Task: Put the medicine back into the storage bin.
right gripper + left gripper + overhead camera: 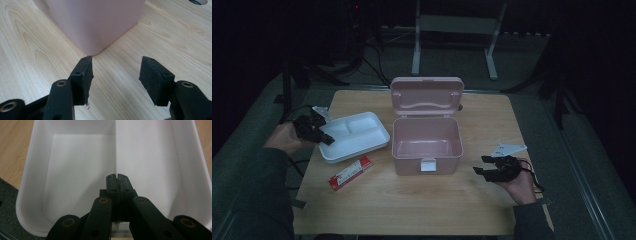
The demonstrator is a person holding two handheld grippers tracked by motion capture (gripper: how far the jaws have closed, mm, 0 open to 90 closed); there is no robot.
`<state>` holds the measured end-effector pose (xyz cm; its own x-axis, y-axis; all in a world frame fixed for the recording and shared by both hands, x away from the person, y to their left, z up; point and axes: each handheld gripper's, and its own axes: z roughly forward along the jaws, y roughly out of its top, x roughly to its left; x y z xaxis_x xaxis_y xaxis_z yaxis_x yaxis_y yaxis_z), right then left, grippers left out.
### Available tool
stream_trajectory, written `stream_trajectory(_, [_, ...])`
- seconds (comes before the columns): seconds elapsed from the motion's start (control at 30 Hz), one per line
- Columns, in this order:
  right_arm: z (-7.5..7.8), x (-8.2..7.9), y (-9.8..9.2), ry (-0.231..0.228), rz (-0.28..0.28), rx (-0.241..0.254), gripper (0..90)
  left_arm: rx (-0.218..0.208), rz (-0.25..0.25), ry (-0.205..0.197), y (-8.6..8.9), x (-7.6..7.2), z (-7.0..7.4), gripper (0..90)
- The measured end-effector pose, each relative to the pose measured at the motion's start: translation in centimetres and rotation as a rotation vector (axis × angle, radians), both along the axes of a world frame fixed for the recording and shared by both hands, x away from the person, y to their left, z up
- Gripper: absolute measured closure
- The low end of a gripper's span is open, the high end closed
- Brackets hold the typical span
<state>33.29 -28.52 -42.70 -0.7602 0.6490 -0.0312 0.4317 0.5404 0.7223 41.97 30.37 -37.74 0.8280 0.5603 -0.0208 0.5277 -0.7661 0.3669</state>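
A pink box [427,145] stands open mid-table, its lid [427,95] raised behind it and nothing visible inside. To its left lies a white compartment tray [362,137]. My left gripper [323,136] reaches over the tray's left end. In the left gripper view its jaws are pressed together on the tray's [75,170] centre divider [116,150], and the left gripper [117,177] is shut there. My right gripper [484,167] rests low on the table to the right of the box. The right gripper [116,72] is open and holds nothing, facing a corner of the box [92,25].
A red and white packet [350,173] lies on the wooden table [412,205] in front of the tray. A round hole [198,1] is in the tabletop beyond the box. Metal stand legs [452,30] stand on the floor behind the table.
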Motion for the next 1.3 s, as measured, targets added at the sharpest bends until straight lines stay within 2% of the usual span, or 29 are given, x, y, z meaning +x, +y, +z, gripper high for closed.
stream_trajectory(0.07, [0.0,0.0,0.0,-0.001,-0.001,-0.001,43.5,0.006,0.004,0.005,-0.2,0.3,-0.5,89.4])
stream_trajectory(0.1, [0.0,0.0,-0.2,0.0,-0.006,0.003,43.6,0.024,0.005,0.024,-0.9,1.2,-1.6,89.3])
stream_trajectory(0.23, [0.0,-0.1,-0.3,0.001,-0.008,0.002,43.5,0.057,0.007,0.042,-1.5,2.1,-2.6,89.2])
stream_trajectory(0.27, [0.0,-0.1,-0.3,0.0,-0.009,0.003,43.5,0.066,0.011,0.058,-1.5,2.4,-3.0,89.2])
stream_trajectory(0.33, [0.0,-0.1,-0.3,0.001,-0.009,0.004,43.5,0.073,0.015,0.052,-1.5,2.5,-3.2,89.2])
stream_trajectory(0.43, [0.1,-0.1,-0.4,-0.002,-0.01,0.008,43.5,0.122,0.047,0.035,-1.3,2.7,-3.9,88.2])
stream_trajectory(0.47, [0.1,-0.1,-0.4,-0.002,-0.009,0.008,43.6,0.122,0.047,0.035,-1.3,2.7,-3.9,87.7])
stream_trajectory(0.5, [0.1,-0.1,-0.4,-0.002,-0.009,0.007,43.5,0.15,0.064,0.021,-1.3,2.8,-4.3,87.0])
stream_trajectory(0.53, [0.1,-0.1,-0.4,-0.001,-0.009,0.007,43.5,0.152,0.06,0.027,-1.4,2.8,-4.5,86.8])
stream_trajectory(0.6, [0.1,-0.1,-0.3,0.0,-0.01,0.006,43.6,0.15,0.053,0.019,-1.4,2.7,-4.6,86.4])
stream_trajectory(0.63, [0.1,-0.1,-0.3,0.0,-0.01,0.006,43.6,0.15,0.053,0.019,-1.4,2.7,-4.6,81.1])
stream_trajectory(0.67, [0.0,-0.1,-0.3,0.003,-0.01,0.001,43.5,0.149,0.073,0.008,-1.4,2.8,-4.5,76.0])
stream_trajectory(0.73, [0.0,-0.1,-0.2,0.002,-0.008,0.0,43.5,0.149,0.069,-0.002,-1.6,2.7,-4.3,71.3])
stream_trajectory(0.77, [0.0,-0.1,-0.2,0.002,-0.008,-0.001,43.5,0.131,0.064,-0.008,-1.8,2.5,-4.0,70.9])
stream_trajectory(0.97, [0.1,-0.2,-0.4,0.002,-0.008,0.003,43.4,0.112,0.038,-0.017,-2.3,1.8,-3.6,65.1])
stream_trajectory(1.13, [0.1,-0.2,-0.4,0.004,-0.008,0.0,43.3,0.086,0.02,-0.026,-2.5,0.4,-3.1,63.1])
stream_trajectory(1.17, [0.0,-0.2,-0.4,0.005,-0.009,0.001,43.3,0.067,0.016,-0.036,-2.5,-0.3,-2.8,63.1])
stream_trajectory(1.3, [0.0,-0.2,-0.3,0.008,-0.009,-0.003,43.2,0.063,0.02,-0.046,-2.5,-1.2,-2.6,59.8])
